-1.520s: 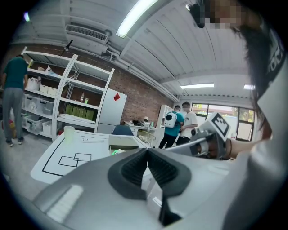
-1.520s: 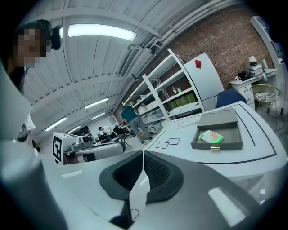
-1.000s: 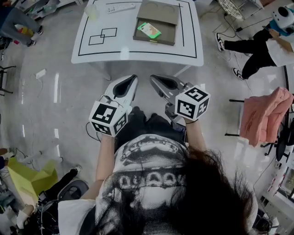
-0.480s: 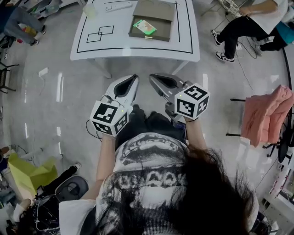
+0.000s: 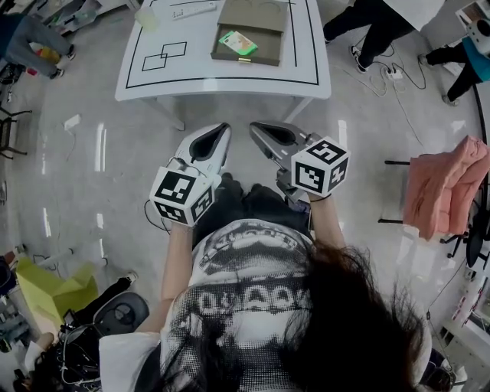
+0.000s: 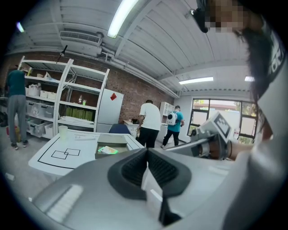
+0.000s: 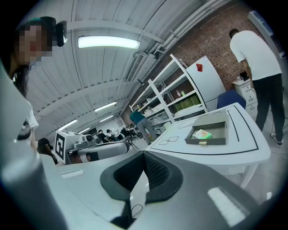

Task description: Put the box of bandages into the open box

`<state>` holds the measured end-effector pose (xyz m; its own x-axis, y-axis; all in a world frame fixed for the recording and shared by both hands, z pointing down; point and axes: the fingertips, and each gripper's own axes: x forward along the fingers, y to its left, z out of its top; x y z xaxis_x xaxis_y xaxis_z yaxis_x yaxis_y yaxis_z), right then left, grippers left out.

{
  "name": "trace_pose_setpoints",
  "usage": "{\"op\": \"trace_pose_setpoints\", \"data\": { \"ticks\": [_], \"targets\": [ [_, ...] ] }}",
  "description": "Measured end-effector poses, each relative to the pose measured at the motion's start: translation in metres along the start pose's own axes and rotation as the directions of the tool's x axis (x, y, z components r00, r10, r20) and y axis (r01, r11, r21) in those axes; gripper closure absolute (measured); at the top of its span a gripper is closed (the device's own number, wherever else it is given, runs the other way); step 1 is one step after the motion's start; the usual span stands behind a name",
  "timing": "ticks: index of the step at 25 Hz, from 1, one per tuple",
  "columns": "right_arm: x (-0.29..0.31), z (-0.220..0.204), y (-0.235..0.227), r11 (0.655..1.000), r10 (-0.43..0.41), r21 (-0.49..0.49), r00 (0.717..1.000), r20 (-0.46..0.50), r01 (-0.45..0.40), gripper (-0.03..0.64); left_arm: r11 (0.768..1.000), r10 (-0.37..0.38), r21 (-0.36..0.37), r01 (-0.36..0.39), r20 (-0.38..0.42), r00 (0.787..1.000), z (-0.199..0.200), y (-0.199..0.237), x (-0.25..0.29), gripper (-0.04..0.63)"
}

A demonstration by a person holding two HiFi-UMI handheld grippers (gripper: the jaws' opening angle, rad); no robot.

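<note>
The green box of bandages (image 5: 236, 42) lies inside the open olive box (image 5: 264, 52) on the white table (image 5: 207, 76) at the top of the head view. Both grippers hang side by side in front of the person's body, over the floor and well short of the table. My left gripper (image 5: 222, 129) is shut with nothing in it, and so is my right gripper (image 5: 255, 128). The left gripper view shows its jaws (image 6: 146, 150) closed, with the bandage box (image 6: 108, 150) far ahead. From the right gripper (image 7: 144, 155) the bandage box (image 7: 201, 134) shows inside the open box (image 7: 204, 142).
On the table stand a pale cup (image 5: 151, 17), a white remote-like object (image 5: 191, 9) and two drawn black squares (image 5: 168, 55). People stand by the table's far right corner. A pink cloth (image 5: 448, 184) hangs on a chair at right. Shelving (image 6: 67, 103) stands beyond the table.
Both grippers stay where they were, shut. The table has slid slightly up in the head view, and the people at the upper right have moved about.
</note>
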<state>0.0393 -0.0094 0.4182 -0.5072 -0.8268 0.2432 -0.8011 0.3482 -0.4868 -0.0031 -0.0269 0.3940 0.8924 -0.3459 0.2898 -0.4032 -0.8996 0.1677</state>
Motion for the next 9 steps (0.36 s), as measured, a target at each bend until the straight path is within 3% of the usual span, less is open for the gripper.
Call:
{"op": "trace_pose_setpoints", "data": {
  "ticks": [9],
  "targets": [
    [0.002, 0.0008, -0.0058, 1.0, -0.024, -0.005, 1.0, 0.005, 0.024, 0.614, 1.0, -0.005, 0.004, 0.005, 0.004, 1.0, -0.0009, 0.0063, 0.0, 0.595]
  ]
}}
